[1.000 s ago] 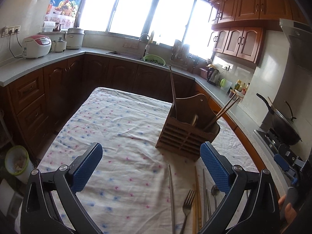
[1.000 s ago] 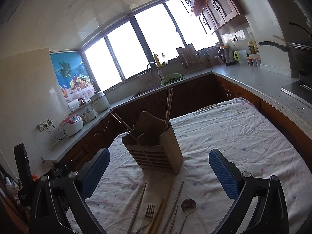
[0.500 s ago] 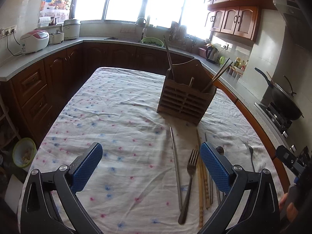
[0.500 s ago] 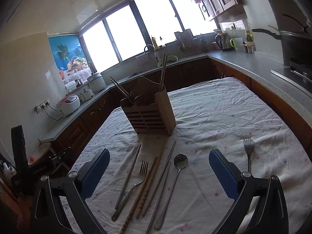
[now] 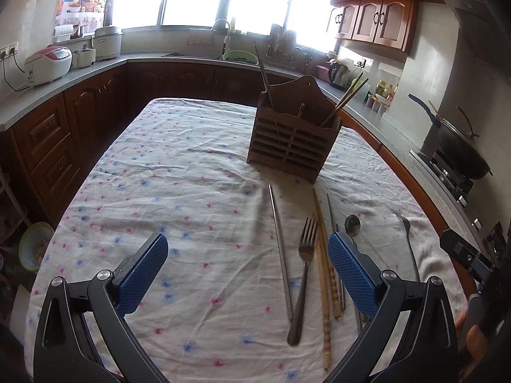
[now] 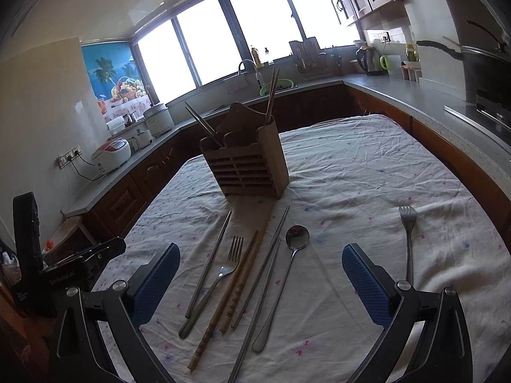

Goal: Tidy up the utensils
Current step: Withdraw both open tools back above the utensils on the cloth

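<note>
- Left tool [image 5: 244, 261]: jaws spread wide, nothing between the blue pads; it hangs above the surface [image 5: 191, 172] on the near side of the wooden utensil holder [image 5: 292, 146].
- Right tool [image 6: 260, 274]: likewise released and empty, above the loose cutlery in front of the holder [image 6: 247, 166].
- Holder stands upright on the flowered cloth; chopsticks lean out of its compartments at both ends.
- In front of the holder, lying flat in a rough row (right wrist view): metal chopstick [image 6: 209, 265], fork [image 6: 214, 284], two wooden chopsticks [image 6: 234, 290], a further pair of metal chopsticks [image 6: 262, 271], spoon [image 6: 281, 284].
- Second fork [image 6: 408, 239] lies alone, well apart to the right of that row, tines towards the holder's side of the surface.
- Left wrist view shows the same row, partly hidden behind the right-hand pad.
</note>
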`<action>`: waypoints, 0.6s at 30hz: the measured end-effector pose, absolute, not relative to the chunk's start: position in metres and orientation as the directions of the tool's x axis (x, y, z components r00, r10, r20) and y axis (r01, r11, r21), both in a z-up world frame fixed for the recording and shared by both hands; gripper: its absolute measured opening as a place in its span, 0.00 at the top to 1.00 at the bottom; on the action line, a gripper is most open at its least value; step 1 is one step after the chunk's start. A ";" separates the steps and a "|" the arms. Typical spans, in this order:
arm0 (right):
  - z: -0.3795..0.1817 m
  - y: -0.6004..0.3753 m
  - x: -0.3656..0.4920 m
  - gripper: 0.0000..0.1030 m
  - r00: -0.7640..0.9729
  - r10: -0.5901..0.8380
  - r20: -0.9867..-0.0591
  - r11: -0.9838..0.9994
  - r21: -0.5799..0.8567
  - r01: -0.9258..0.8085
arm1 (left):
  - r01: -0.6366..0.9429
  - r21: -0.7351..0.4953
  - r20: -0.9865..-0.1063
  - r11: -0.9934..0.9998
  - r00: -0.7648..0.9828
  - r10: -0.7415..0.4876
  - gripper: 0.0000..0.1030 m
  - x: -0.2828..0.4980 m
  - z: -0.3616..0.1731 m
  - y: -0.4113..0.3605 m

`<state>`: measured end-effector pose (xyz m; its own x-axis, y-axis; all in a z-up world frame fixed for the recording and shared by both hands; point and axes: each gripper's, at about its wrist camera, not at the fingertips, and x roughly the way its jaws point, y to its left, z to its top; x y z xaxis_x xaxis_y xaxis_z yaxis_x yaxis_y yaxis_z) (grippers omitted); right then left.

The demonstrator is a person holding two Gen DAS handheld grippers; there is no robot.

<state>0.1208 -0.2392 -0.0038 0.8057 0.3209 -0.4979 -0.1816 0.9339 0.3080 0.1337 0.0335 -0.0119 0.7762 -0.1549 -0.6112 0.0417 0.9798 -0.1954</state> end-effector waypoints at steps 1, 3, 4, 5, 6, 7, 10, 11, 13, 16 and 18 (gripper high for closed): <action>-0.004 -0.239 0.121 0.00 0.806 0.319 -0.499 0.935 0.307 -0.180 | 0.041 -0.196 -0.614 0.980 0.773 -0.156 0.01 0.134 -0.013 0.034; -0.005 -0.239 0.121 0.00 0.806 0.317 -0.500 0.935 0.306 -0.178 | 0.040 -0.195 -0.620 0.980 0.769 -0.155 0.01 0.135 -0.015 0.034; -0.005 -0.239 0.122 0.00 0.806 0.315 -0.502 0.936 0.304 -0.177 | 0.041 -0.194 -0.622 0.980 0.768 -0.155 0.01 0.136 -0.015 0.033; -0.006 -0.238 0.122 0.00 0.805 0.312 -0.504 0.938 0.299 -0.177 | 0.042 -0.190 -0.625 0.981 0.765 -0.154 0.01 0.138 -0.016 0.033; -0.007 -0.238 0.123 0.00 0.804 0.309 -0.508 0.940 0.293 -0.177 | 0.041 -0.184 -0.629 0.982 0.763 -0.150 0.01 0.139 -0.017 0.032; -0.007 -0.237 0.124 0.00 0.803 0.308 -0.511 0.941 0.289 -0.177 | 0.040 -0.178 -0.634 0.983 0.760 -0.146 0.01 0.141 -0.018 0.032; -0.011 -0.237 0.129 0.01 0.797 0.309 -0.519 0.941 0.287 -0.178 | 0.050 -0.177 -0.653 0.983 0.741 -0.155 0.01 0.149 -0.021 0.029; -0.013 -0.236 0.130 0.01 0.796 0.306 -0.523 0.943 0.283 -0.176 | 0.055 -0.176 -0.663 0.983 0.731 -0.160 0.01 0.152 -0.023 0.028; -0.016 -0.235 0.136 0.01 0.788 0.307 -0.534 0.943 0.280 -0.178 | 0.070 -0.167 -0.684 0.983 0.710 -0.167 0.01 0.161 -0.028 0.024; -0.024 -0.235 0.146 0.03 0.772 0.304 -0.559 0.945 0.280 -0.169 | 0.091 -0.151 -0.711 0.984 0.682 -0.173 0.01 0.172 -0.034 0.016; -0.028 -0.233 0.154 0.06 0.759 0.297 -0.579 0.948 0.275 -0.161 | 0.101 -0.149 -0.722 0.984 0.669 -0.178 0.02 0.181 -0.037 0.012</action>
<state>0.1544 -0.2335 -0.0282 0.7592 0.2968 -0.5792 -0.1606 0.9479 0.2752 0.1805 0.0123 -0.0370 0.6686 -0.1781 -0.7220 0.1008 0.9837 -0.1492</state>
